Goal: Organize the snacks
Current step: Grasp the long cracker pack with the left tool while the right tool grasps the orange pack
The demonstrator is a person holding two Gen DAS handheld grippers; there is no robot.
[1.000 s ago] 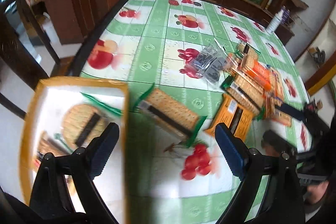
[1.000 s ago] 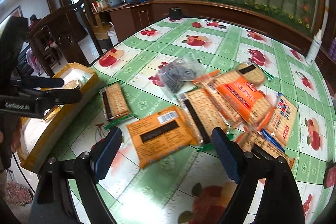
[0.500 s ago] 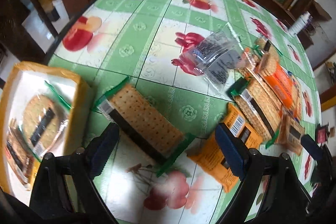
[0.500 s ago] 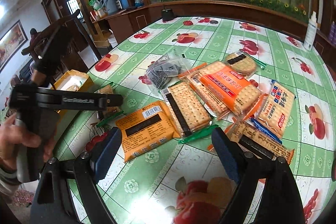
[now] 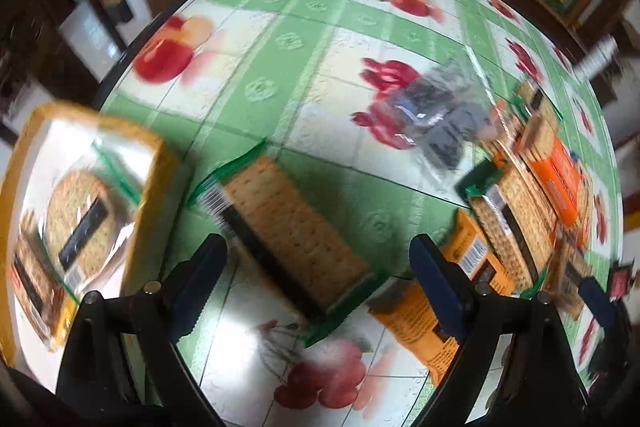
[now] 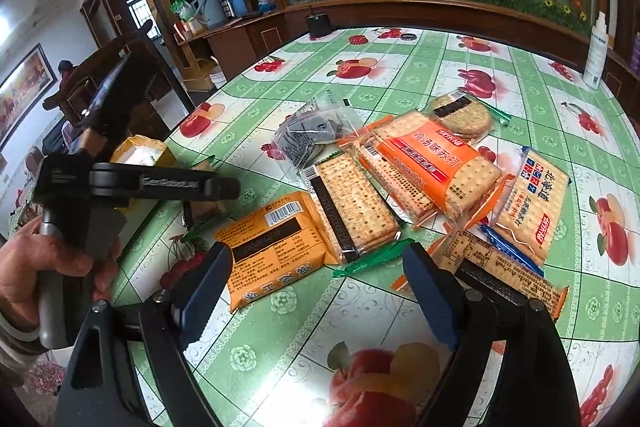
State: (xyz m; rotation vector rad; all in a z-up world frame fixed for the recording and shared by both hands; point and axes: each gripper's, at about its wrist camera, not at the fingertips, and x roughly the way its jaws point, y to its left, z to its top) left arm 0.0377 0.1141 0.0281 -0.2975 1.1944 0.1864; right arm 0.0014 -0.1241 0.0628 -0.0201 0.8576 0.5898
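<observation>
My left gripper [image 5: 318, 287] is open and points steeply down over a rectangular cracker pack with green ends [image 5: 288, 227], which lies slantwise on the table between the spread fingers, untouched. Left of it stands a yellow box [image 5: 156, 163] holding a round cracker pack [image 5: 80, 219]. My right gripper [image 6: 318, 295] is open and empty above the table's near part, just behind an orange snack pack [image 6: 276, 243]. Beyond lie a second green-ended cracker pack [image 6: 352, 207], an orange-labelled cracker pack [image 6: 436, 167], a round cracker pack [image 6: 464, 115], a white-and-blue pack [image 6: 532, 203] and a clear bag [image 6: 312, 135].
In the right wrist view a person's hand [image 6: 52, 267] holds the left gripper [image 6: 216, 187] at the table's left edge, by the yellow box [image 6: 140, 151]. A white spray bottle [image 6: 596, 51] stands at the far right. A wooden chair and a cabinet lie beyond the round table.
The left gripper has come down and across from the yellow box, so the green-ended cracker pack now lies between its fingers. The right gripper has shifted slightly; the left hand entered its view.
</observation>
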